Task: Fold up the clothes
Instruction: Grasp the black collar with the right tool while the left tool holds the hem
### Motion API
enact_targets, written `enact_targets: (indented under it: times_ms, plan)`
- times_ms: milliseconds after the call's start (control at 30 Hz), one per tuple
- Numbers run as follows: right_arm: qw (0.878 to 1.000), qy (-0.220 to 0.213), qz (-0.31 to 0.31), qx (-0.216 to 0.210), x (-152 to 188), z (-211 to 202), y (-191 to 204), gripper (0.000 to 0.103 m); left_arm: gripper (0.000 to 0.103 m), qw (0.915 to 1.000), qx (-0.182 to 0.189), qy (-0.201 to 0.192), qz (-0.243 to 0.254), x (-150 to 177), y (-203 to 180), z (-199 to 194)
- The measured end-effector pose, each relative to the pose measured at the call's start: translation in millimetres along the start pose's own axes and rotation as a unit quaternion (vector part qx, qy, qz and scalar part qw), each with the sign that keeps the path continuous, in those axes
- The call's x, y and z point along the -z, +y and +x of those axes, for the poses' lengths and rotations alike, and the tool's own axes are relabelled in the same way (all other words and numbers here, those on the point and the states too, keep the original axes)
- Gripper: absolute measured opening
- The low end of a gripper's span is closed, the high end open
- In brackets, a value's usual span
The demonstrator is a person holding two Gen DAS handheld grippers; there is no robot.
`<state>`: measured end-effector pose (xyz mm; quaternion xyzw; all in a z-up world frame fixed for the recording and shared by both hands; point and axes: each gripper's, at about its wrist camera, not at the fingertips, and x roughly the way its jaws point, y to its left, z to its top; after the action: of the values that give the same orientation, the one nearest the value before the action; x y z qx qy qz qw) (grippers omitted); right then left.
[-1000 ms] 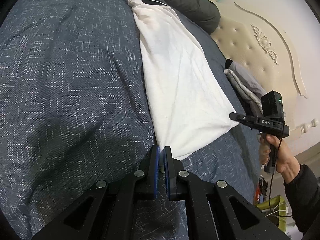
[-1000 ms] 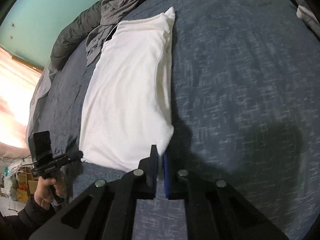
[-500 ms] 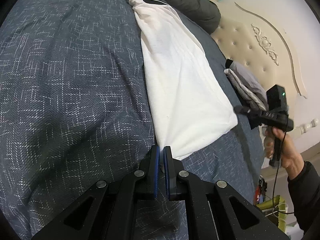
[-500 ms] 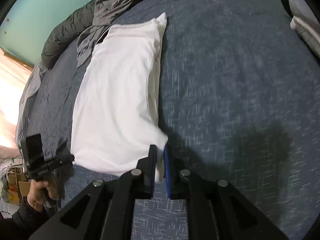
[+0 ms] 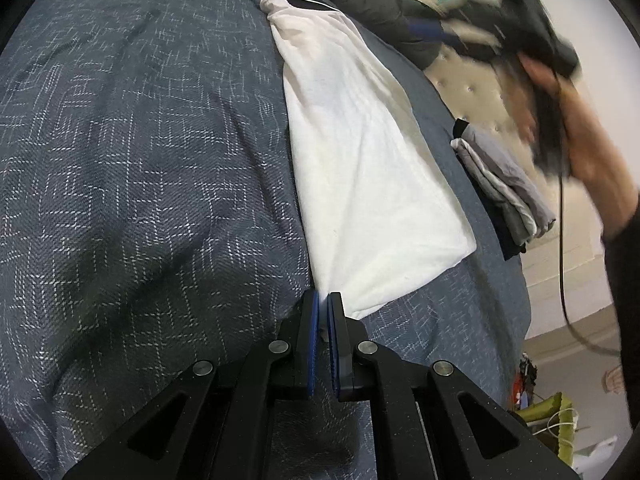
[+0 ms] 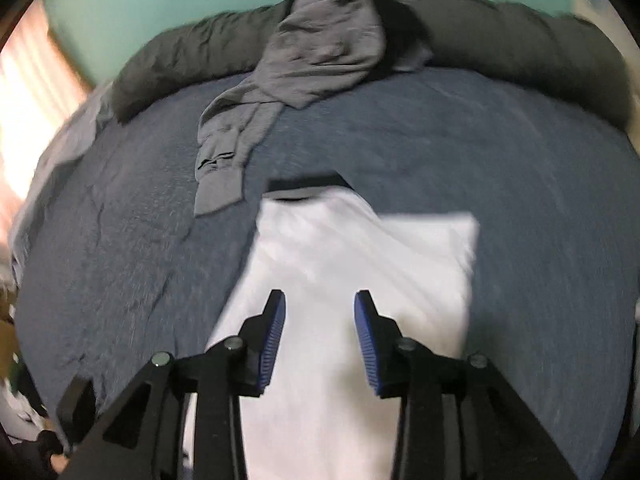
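Observation:
A white garment (image 5: 360, 168) lies folded lengthwise on the dark blue bedspread (image 5: 140, 160), its dark-trimmed collar at the far end. My left gripper (image 5: 323, 304) is shut on its near corner, and white cloth shows between the blue pads. In the left wrist view my right gripper (image 5: 516, 12) is a blur in a person's hand (image 5: 580, 148), high above the garment's far right side. In its own view the right gripper (image 6: 320, 304) hovers over the white garment (image 6: 360, 248). Its jaws are opening and nothing is between them.
A crumpled grey garment (image 6: 320, 52) lies at the far side, partly on a dark quilt roll (image 6: 500, 36). A stack of folded grey clothes (image 5: 504, 184) sits by the cream tufted headboard (image 5: 480, 92). A cable hangs from the right hand.
The right gripper has let go of the garment's other near corner, risen and swung toward the collar end, with its jaws parting. The left gripper has kept still on its corner.

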<state>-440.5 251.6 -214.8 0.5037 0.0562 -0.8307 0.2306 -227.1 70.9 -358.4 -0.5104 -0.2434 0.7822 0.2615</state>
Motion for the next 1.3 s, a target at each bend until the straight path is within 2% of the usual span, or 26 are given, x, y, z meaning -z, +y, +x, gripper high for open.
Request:
enact_targets:
  times_ms: [100, 233, 333, 433, 633, 667, 767, 833, 900, 1000, 1133, 1267, 1300]
  plan:
    - [0.999, 0.018, -0.029, 0.007, -30.0, 34.4, 23.0, 0.037, 0.005, 1.0000, -0.002, 0.001, 0.003, 3.3, 1.6, -1.9]
    - [0.997, 0.038, -0.056, 0.033, -51.6, 70.6, 45.9, 0.037, 0.005, 1.0000, -0.001, 0.001, 0.004, 4.3, 2.7, -2.4]
    - [0.995, 0.058, -0.071, 0.047, -60.1, 96.2, 58.2, 0.037, 0.005, 1.0000, -0.001, 0.002, 0.005, 4.3, 3.2, -2.6]
    - [0.990, 0.078, -0.081, 0.081, -63.5, 119.8, 65.4, 0.037, 0.005, 1.0000, -0.003, 0.002, 0.008, 4.8, 3.3, -2.9]
    - [0.987, 0.091, -0.095, 0.095, -66.6, 144.1, 70.4, 0.037, 0.005, 0.9999, -0.005, 0.002, 0.011, 5.3, 4.8, -3.5]
    - [0.986, 0.092, -0.098, 0.099, -66.9, 146.5, 70.0, 0.036, 0.005, 0.9999, -0.005, 0.003, 0.011, 5.4, 5.4, -3.8]
    - [0.985, 0.092, -0.099, 0.109, -69.1, 151.0, 66.5, 0.016, 0.005, 0.9999, -0.005, 0.004, 0.011, 2.1, 4.8, -1.8]
    - [0.987, 0.079, -0.085, 0.108, -73.6, 147.5, 61.0, 0.007, 0.005, 0.9999, -0.005, 0.003, 0.011, 1.8, 4.5, -1.2]
    - [0.991, 0.060, -0.063, 0.100, -80.7, 142.0, 54.7, 0.005, 0.005, 0.9999, -0.004, 0.003, 0.010, 0.6, 5.8, -0.6]
    - [0.994, 0.038, -0.040, 0.092, -89.9, 136.1, 46.3, 0.005, 0.005, 0.9999, -0.004, 0.003, 0.011, 3.9, 7.0, -1.3]
    - [0.997, 0.029, -0.001, 0.071, -93.9, 136.4, 37.8, 0.005, 0.005, 0.9999, -0.002, 0.004, 0.009, 4.3, 7.6, 2.7]
    - [0.997, 0.054, 0.006, 0.048, -88.4, 149.2, 38.6, 0.008, 0.005, 1.0000, -0.001, 0.004, 0.007, 3.1, 13.0, 1.0]
    - [0.998, 0.053, 0.011, 0.044, -87.6, 147.8, 37.8, 0.013, 0.005, 1.0000, -0.001, 0.004, 0.008, 2.6, 13.4, 1.2]
